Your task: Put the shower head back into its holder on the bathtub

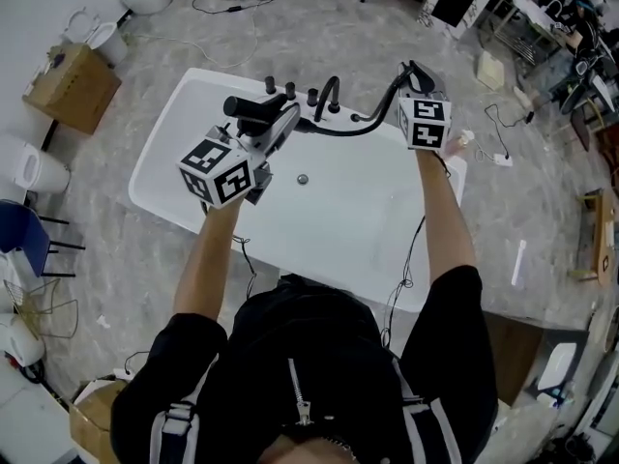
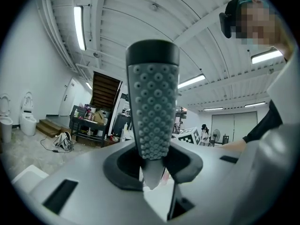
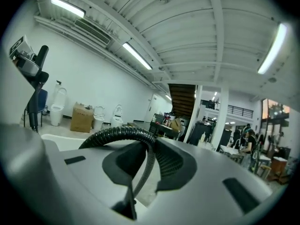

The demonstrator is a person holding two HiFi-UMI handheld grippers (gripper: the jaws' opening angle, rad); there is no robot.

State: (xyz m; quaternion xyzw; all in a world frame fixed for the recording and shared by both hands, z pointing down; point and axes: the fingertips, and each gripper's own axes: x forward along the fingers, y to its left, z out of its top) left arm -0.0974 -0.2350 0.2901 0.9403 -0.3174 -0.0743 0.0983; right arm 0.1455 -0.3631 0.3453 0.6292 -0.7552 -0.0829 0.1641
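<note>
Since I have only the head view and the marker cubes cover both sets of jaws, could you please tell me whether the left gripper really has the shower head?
Observer: Yes. In the left gripper view the left gripper is closed on the shower head, which runs up the picture with its nubbed spray face toward the camera.
Operator: Thank you. And could you tell me what the right gripper has?
Observer: In the right gripper view the right gripper is closed on the hose, black and ribbed. It rises from between the jaws and arches over to the left.
</note>
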